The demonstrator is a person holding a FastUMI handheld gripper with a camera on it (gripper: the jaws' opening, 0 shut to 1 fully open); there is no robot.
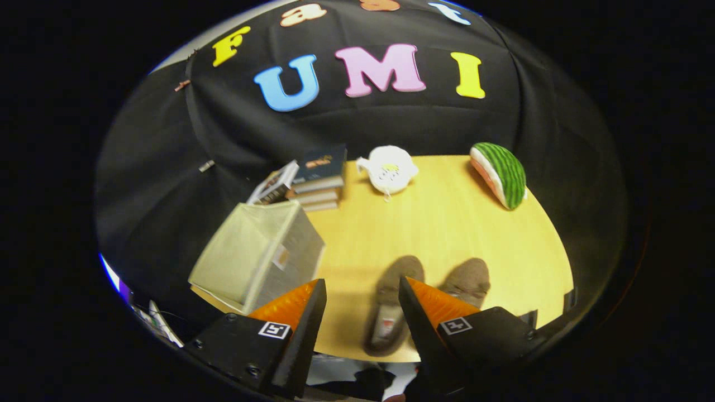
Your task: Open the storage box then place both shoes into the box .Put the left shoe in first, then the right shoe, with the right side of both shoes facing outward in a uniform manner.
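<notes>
A pale translucent storage box (257, 259) stands on the wooden table (447, 223), just ahead of my left finger and a little to its left; its lid looks closed. Two brown slip-on shoes lie side by side near the table's front edge, toes pointing away from me. One shoe (394, 304) shows in the gap between my fingers, partly covered by the right finger. The other shoe (468, 281) peeks out beyond the right finger. My gripper (362, 290) hovers above the table with its fingers wide apart and nothing between them.
A stack of books (318, 181) stands behind the box at the back of the table. A white teapot-shaped toy (389, 168) sits beside the books. A watermelon-slice plush (500, 174) lies at the back right.
</notes>
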